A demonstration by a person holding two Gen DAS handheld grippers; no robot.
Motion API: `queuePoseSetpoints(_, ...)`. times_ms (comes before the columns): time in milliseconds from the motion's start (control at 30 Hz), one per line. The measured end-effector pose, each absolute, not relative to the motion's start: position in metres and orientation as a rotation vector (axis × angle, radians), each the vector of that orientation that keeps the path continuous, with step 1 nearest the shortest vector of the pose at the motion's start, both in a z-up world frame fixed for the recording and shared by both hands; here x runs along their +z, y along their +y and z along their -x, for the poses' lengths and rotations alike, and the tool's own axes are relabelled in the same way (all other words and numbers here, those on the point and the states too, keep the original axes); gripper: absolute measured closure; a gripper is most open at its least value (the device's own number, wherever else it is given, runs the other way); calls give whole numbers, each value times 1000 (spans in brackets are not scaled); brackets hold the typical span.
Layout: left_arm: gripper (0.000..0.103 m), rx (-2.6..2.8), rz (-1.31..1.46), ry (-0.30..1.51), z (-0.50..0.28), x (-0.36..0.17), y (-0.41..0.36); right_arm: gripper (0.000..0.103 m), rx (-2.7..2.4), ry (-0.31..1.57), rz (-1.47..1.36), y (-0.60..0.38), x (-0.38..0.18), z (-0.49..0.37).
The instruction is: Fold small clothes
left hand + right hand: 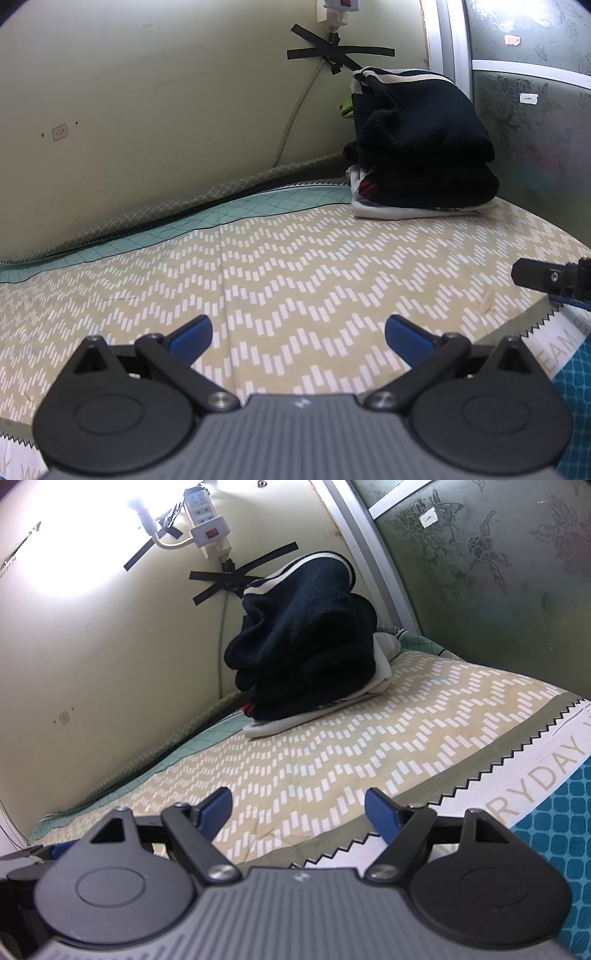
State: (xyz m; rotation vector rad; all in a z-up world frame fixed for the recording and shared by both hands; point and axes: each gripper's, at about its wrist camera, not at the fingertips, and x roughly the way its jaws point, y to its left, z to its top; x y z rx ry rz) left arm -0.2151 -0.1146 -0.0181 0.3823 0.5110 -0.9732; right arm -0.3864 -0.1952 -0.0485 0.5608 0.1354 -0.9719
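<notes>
A stack of folded clothes (421, 155) stands at the far end of the bed by the wall, dark navy garments on top of white ones; it also shows in the right wrist view as the stack (306, 646). My left gripper (298, 338) hovers low over the patterned sheet, open, with nothing between its blue pads. My right gripper (298, 808) is open too, over the sheet's near edge, empty. The tip of the right gripper (543, 277) pokes in at the right edge of the left wrist view. Both grippers are well short of the stack.
The beige zigzag sheet (295, 266) covers the bed, with a teal printed band (554, 830) at its right edge. A cream wall (147, 110) runs along the left, with a taped cable and power strip (210, 528). A patterned glass panel (498, 572) closes the far right.
</notes>
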Motion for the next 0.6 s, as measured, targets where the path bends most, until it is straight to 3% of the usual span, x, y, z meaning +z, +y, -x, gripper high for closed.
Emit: queuePoseSetpoints(600,0,-1032,-390,494,220,-17,-112,32,-973,132,-558,-194,-47,386)
